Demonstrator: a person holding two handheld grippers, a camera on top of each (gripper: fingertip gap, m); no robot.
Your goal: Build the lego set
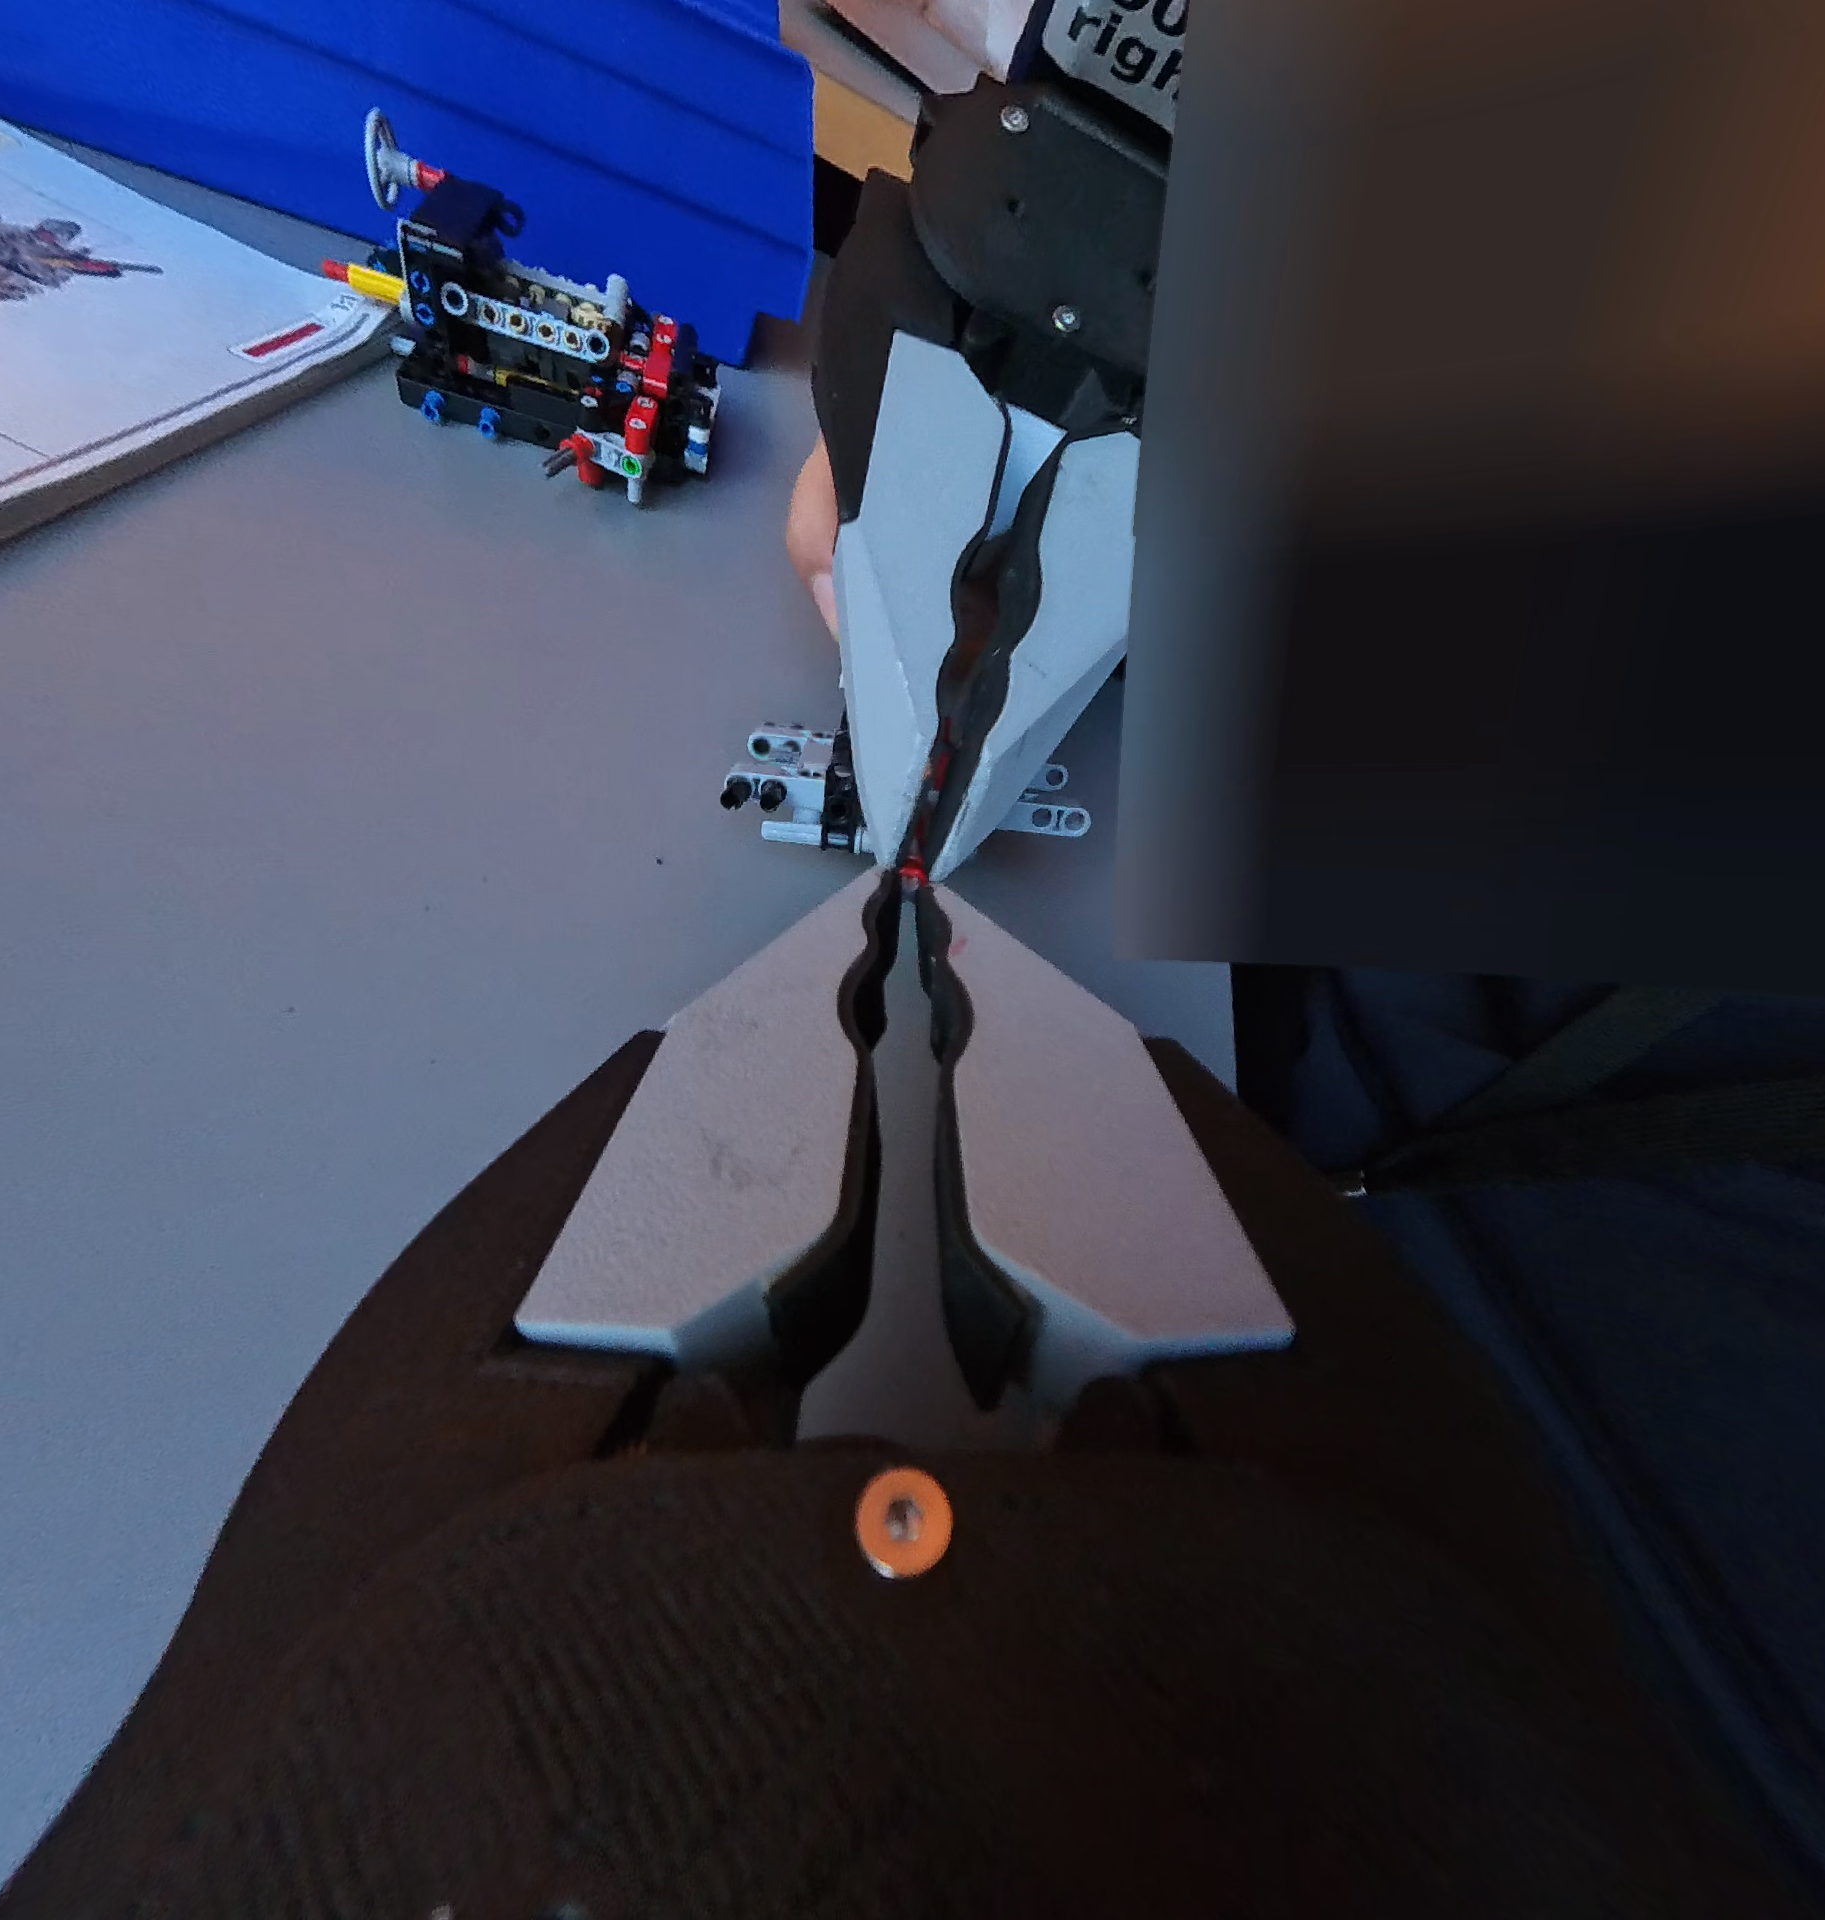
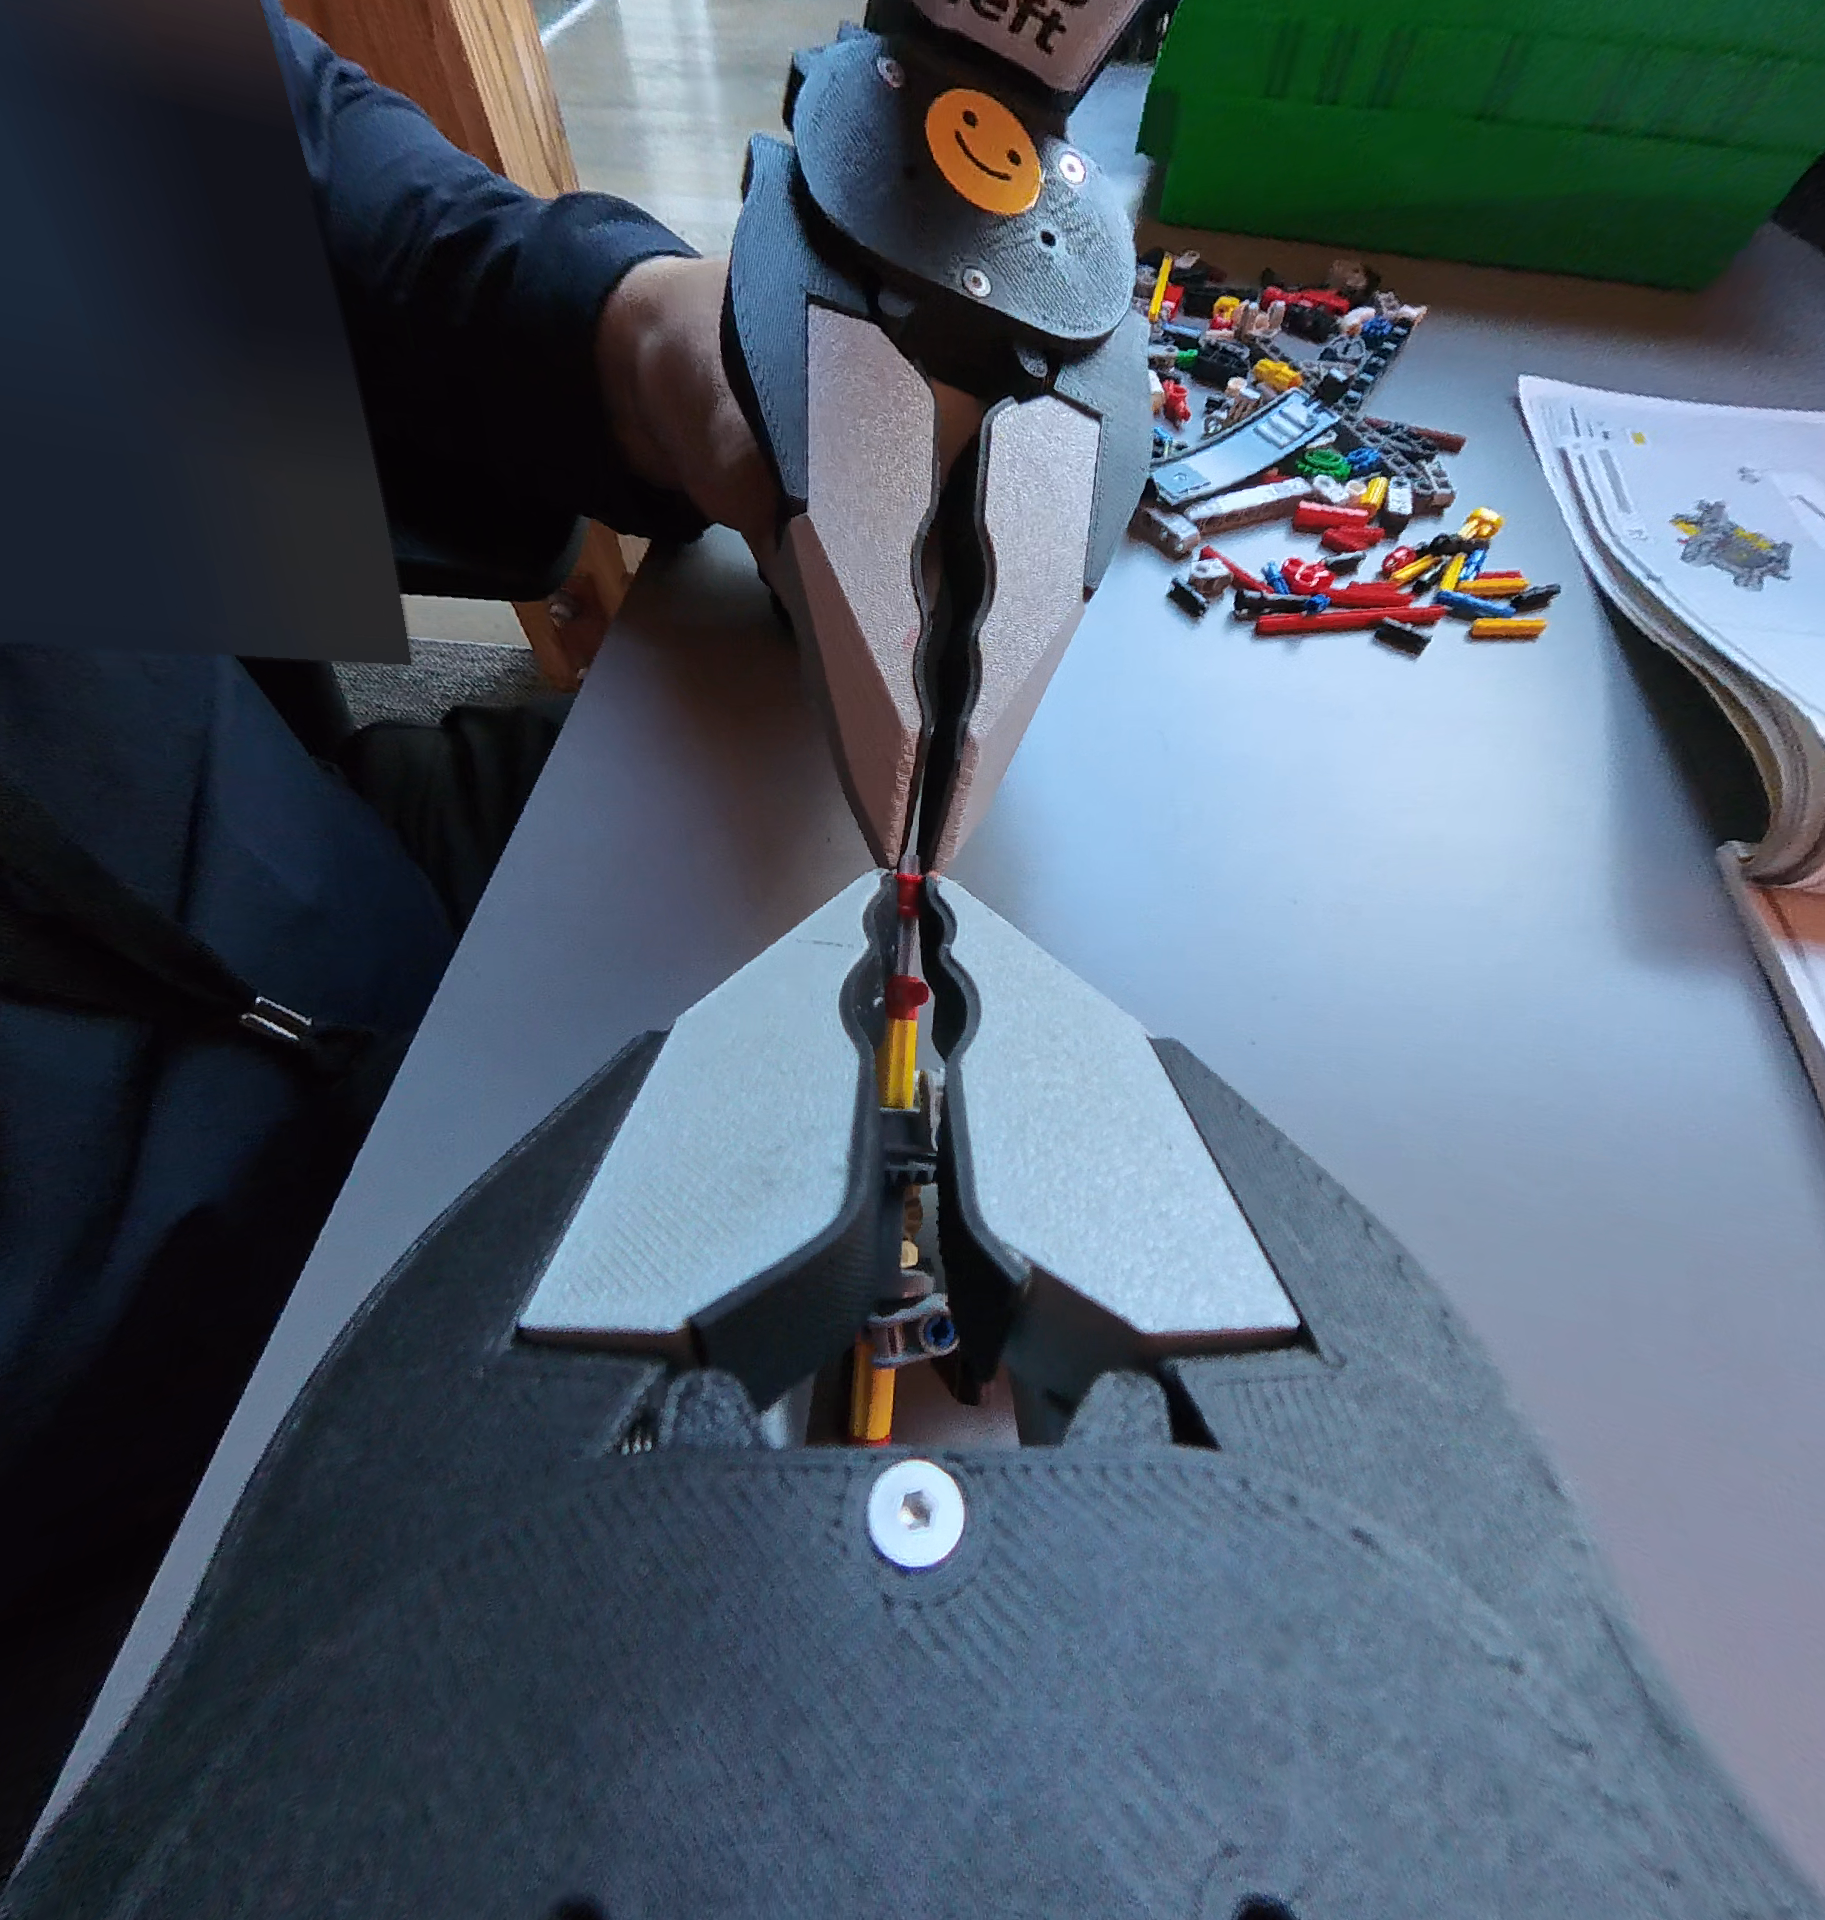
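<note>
My two grippers meet tip to tip above the grey table (image 1: 368, 935). My right gripper (image 2: 908, 891) is shut on a thin grey axle (image 2: 906, 940) that carries two red bushes (image 2: 908, 894); the axle also shows in the left wrist view (image 1: 916, 871). My left gripper (image 1: 903, 885) is shut, with its tips pinching the bare end of that axle; it also shows in the right wrist view (image 2: 913, 857). Yellow and black small parts (image 2: 895, 1060) show in the gap behind the right fingertips; I cannot tell whether they join the axle. A small white and black assembly (image 1: 794, 790) lies just behind the right gripper (image 1: 913, 857).
A larger black, red and white brick model (image 1: 555, 353) stands far left by a blue bin (image 1: 575, 125) and an open booklet (image 1: 108, 343). A heap of loose parts (image 2: 1323, 468), a green bin (image 2: 1510, 135) and the booklet (image 2: 1718, 582) lie right. A person sits at the table edge. My two grippers' fingertips are within a few centimetres of each other.
</note>
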